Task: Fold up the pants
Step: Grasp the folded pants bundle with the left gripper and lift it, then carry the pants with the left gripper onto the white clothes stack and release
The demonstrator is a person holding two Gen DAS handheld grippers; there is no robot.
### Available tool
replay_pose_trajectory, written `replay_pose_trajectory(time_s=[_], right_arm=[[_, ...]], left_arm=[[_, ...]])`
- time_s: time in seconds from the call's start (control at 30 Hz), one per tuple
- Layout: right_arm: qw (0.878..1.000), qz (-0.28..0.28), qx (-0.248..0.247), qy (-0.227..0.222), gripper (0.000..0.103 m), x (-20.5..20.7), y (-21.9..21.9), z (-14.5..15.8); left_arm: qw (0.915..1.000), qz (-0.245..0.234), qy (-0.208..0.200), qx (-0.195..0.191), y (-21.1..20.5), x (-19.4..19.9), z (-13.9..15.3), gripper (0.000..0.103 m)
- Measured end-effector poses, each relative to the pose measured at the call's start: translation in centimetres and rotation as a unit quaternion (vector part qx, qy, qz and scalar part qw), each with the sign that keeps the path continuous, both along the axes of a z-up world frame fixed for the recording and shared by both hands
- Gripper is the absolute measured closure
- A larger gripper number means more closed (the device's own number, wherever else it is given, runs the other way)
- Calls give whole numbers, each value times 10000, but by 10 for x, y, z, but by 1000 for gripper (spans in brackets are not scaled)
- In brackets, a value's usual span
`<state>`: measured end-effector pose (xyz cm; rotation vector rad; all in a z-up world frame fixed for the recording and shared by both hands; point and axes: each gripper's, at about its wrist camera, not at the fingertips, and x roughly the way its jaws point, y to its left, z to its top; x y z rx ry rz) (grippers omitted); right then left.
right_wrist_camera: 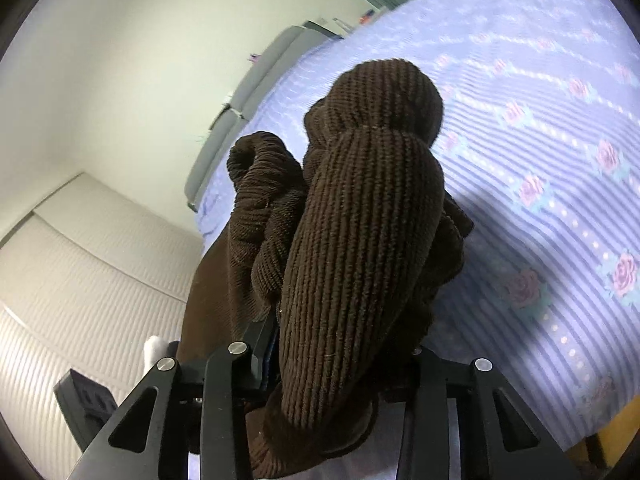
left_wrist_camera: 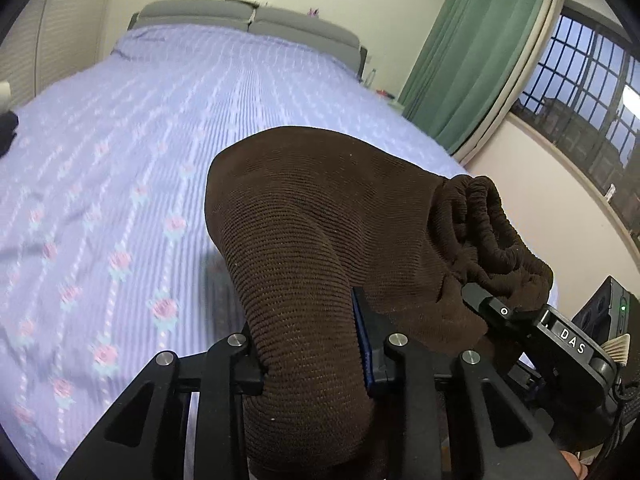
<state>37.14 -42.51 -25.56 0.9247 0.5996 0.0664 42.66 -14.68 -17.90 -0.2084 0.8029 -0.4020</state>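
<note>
Left wrist view shows my left gripper (left_wrist_camera: pixel 316 344) squeezed onto one pair of brown pants (left_wrist_camera: pixel 328 216). Its two black fingers press the ribbed cloth from both sides, and I can see a blue pad (left_wrist_camera: pixel 365 344) on the right finger. The pants bulge up in front of the camera, lifted over the bed (left_wrist_camera: pixel 120 168). The stretchy waistband (left_wrist_camera: pixel 480 224) is bunched on the right side. My right gripper (left_wrist_camera: pixel 484 300) pokes in there and bites that bunched part. White letters on it read "DAS", and I see a small "O" nearer its tip.

Right wrist view shows the same brown pants (right_wrist_camera: pixel 360 240) filling the middle. My right gripper (right_wrist_camera: pixel 340 344) is narrow and holds a thick roll of the cloth. I can only see the left finger well, because the cloth covers the other one.

One bed fills both views. It has a light purple sheet with white stripes and many small pink roses. Behind it I count two grey headboard cushions (left_wrist_camera: pixel 248 20). One green curtain (left_wrist_camera: pixel 472 48) hangs beside one window (left_wrist_camera: pixel 580 100) with dark bars. One small green light (left_wrist_camera: pixel 622 308) glows on a black box at the right edge.
</note>
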Motion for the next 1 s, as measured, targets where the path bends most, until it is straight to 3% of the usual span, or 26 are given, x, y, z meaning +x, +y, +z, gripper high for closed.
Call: replay_pose_trajectory(time_s=[0.23, 0.43, 0.7, 1.0], right_arm=[[9991, 201, -68, -365, 66, 20, 27, 29], [9972, 590, -70, -454, 66, 57, 80, 51], [9875, 1453, 3, -614, 66, 134, 240, 70], [9680, 2346, 405, -795, 66, 209, 456, 79]], left_arm=[[9992, 204, -352, -25, 44, 3, 44, 72], [9964, 676, -501, 15, 133, 12, 66, 72], [9849, 1614, -613, 118, 296, 38, 85, 72], [9599, 2681, -776, 276, 515, 73, 113, 71]])
